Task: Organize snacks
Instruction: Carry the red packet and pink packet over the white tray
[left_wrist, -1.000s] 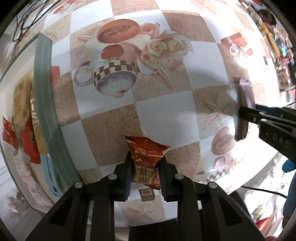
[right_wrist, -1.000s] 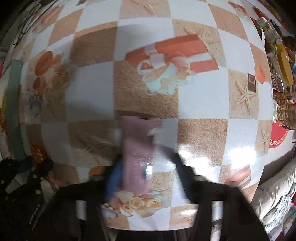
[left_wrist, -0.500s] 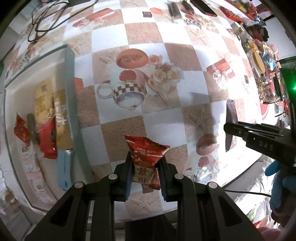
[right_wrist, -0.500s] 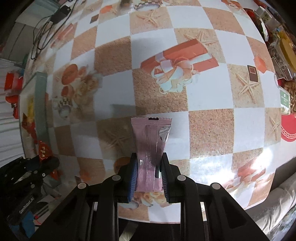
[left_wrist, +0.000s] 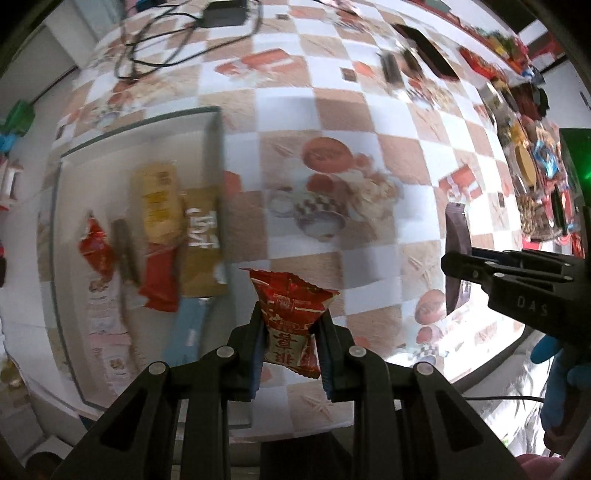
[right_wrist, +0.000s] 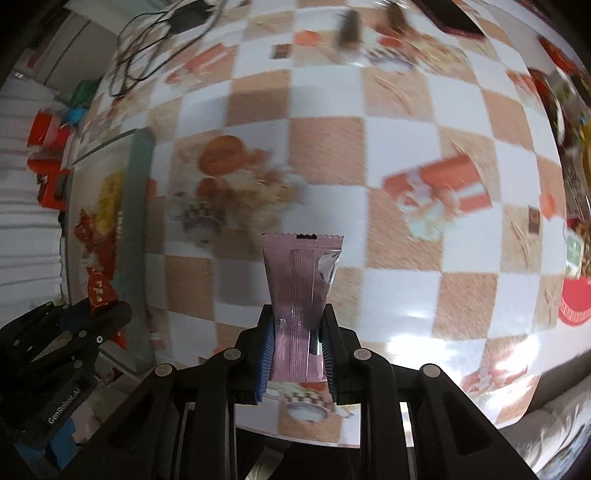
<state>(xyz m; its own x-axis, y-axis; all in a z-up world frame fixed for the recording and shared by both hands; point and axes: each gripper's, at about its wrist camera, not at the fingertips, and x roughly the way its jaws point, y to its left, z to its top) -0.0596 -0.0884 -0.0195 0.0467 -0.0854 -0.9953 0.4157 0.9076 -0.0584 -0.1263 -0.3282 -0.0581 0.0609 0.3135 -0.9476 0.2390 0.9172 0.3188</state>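
- The left gripper (left_wrist: 290, 345) is clamped on a red snack packet (left_wrist: 290, 314); the packet stands out ahead of the fingertips, its long axis along the fingers, with the crimped top edge farthest from the gripper and flaring wider than the pinched waist.
- The right gripper (right_wrist: 297, 354) is clamped on a pink wrapped bar (right_wrist: 301, 291); the bar's long axis also runs along the fingers, serrated end pointing away from the gripper, back seam facing the camera, one top corner folded over.
- Both packets hang in the air above the checked tablecloth (left_wrist: 332, 107), touching nothing but the pads.
- Ahead and to the left of the left gripper lies a shallow tray (left_wrist: 218, 147) with a grey-green rim; inside it are a yellow packet (left_wrist: 159, 201), a tan packet (left_wrist: 201, 243), a red bar (left_wrist: 160, 280), a small red pouch (left_wrist: 96, 251) and a dark thin stick (left_wrist: 125, 251), lying roughly parallel.
- The tray's near wall stands between the red snack packet and the tray floor.
- To the right of the left gripper, the right one shows side-on with the bar edge-on, well apart; a blue-gloved hand (left_wrist: 561, 373) is behind it.
- From the right gripper, the tray is far left; the left gripper (right_wrist: 105, 308) shows at lower left.
- Farther ahead: black cables (left_wrist: 177, 40), a dark flat device (left_wrist: 428, 51), and a heap of assorted snacks (left_wrist: 532, 177) at far right.
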